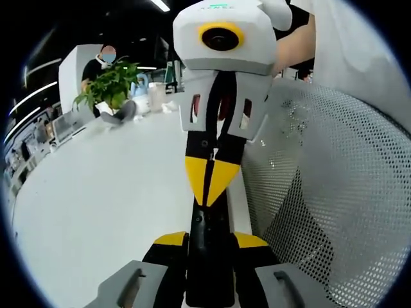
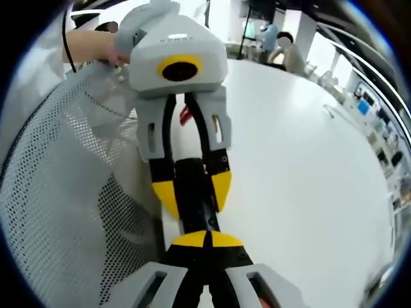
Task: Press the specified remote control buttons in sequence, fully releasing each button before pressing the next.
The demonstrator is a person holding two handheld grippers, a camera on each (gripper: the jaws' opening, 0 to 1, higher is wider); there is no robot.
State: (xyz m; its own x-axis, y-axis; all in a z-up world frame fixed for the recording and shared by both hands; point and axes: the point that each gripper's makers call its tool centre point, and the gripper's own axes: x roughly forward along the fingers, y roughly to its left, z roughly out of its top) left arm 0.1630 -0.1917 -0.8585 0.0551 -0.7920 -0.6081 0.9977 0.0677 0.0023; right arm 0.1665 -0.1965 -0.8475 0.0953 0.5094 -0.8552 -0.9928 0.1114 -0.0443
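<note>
Clamped around a black remote (image 1: 207,256), left gripper (image 1: 209,239) faces the closed right gripper (image 2: 207,239) pressing it.

White table (image 1: 96,212) with a potted plant (image 1: 109,86) at its far end — mesh chair back (image 1: 334,186) alongside.

The surface (image 1: 96,205) looks smooth, matt white. Beside it, the chair back (image 1: 334,192) is perforated white mesh cloth. The remote control (image 1: 209,256) appears as matt black plastic between yellow-tipped, plastic-looking jaws.
</note>
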